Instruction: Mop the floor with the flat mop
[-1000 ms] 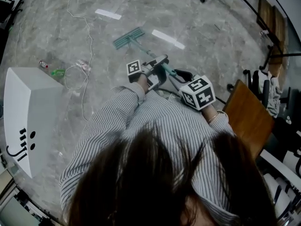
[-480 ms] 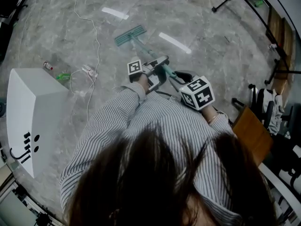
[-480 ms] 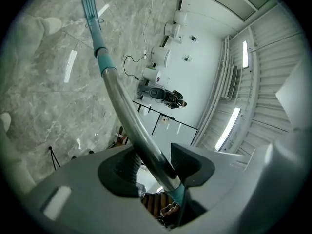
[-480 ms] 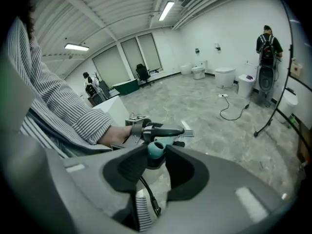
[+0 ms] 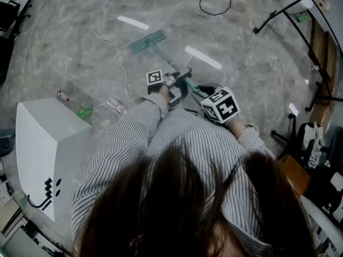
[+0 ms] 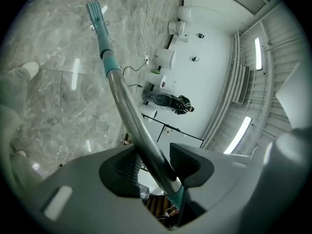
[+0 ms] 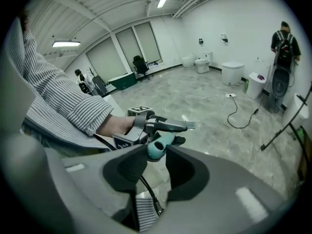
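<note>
The flat mop's teal head (image 5: pixel 147 42) lies flat on the grey marbled floor ahead of the person, and its handle (image 5: pixel 170 67) slants back to both grippers. My left gripper (image 5: pixel 181 83) holds the metal pole (image 6: pixel 124 91) lower down. Its jaws (image 6: pixel 156 157) are closing, with the pole between them and against the pads. My right gripper (image 5: pixel 206 91) sits behind it, and the teal end grip (image 7: pixel 159 148) of the handle is caught between its jaw tips (image 7: pixel 156 159). In the left gripper view the mop head (image 6: pixel 95 11) shows far off at the top.
A white box (image 5: pixel 43 154) stands at the left, with a small bottle (image 5: pixel 63 96) and a green item (image 5: pixel 84 112) beside it. A white cable (image 5: pixel 107 42) and a black cable (image 5: pixel 214 4) trail over the floor. Stands (image 5: pixel 284 9) and a chair (image 5: pixel 308 138) line the right.
The person has walked forward with the mop. The white box and white cable slid down in the view, and the black cable and a stand came in at the top. Both grips look unchanged.
</note>
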`<state>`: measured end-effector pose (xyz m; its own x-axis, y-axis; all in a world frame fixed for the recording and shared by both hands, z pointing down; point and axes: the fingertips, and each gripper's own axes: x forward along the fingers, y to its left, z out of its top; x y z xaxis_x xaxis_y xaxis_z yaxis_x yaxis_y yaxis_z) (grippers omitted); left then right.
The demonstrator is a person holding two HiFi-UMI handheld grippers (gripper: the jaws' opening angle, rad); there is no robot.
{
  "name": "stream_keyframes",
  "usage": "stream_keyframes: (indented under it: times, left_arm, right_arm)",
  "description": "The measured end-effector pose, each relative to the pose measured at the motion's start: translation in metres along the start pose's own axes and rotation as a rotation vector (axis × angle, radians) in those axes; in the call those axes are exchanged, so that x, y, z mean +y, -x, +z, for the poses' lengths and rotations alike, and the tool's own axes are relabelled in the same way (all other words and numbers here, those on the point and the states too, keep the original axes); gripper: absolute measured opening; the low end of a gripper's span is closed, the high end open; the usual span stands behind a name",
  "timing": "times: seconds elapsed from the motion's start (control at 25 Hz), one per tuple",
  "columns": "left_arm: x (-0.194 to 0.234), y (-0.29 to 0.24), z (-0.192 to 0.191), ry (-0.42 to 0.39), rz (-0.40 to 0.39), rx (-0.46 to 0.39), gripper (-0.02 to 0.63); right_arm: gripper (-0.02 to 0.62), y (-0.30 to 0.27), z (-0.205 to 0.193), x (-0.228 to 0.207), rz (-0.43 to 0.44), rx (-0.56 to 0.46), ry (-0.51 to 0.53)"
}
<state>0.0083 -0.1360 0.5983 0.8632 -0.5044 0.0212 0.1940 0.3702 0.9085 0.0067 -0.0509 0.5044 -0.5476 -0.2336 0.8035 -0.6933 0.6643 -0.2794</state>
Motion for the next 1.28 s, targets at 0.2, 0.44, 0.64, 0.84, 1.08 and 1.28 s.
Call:
stream_keyframes:
  times: [0.2,0.44,0.64,0.84,1.08,1.28]
  left_arm:
    - [-0.033,0.009,0.107,-0.011,0.025,-0.047,0.178]
    - [-0.077,0.017,0.230,-0.028,0.008,-0.109,0.178]
    - [-0.101,0.020,0.311,-0.043,-0.005,-0.181,0.178]
    - [-0.107,0.016,0.373,-0.056,-0.005,-0.265,0.176]
    - [-0.107,0.005,0.410,-0.103,0.082,-0.273,0.173]
    - [-0.103,-0.003,0.406,-0.111,0.106,-0.241,0.172]
  right_arm:
    - [0.117,-0.066,0.085,-0.017,0.012,0.037,-0.070]
    - [0.117,-0.137,0.188,-0.042,-0.004,0.034,-0.096]
    - [0.115,-0.186,0.250,-0.059,-0.043,0.068,-0.066]
    - [0.114,-0.219,0.286,-0.079,-0.060,0.067,-0.114]
    - [0.110,-0.238,0.306,-0.100,-0.069,0.068,-0.202]
    - [0.106,-0.235,0.299,-0.108,-0.088,0.058,-0.225]
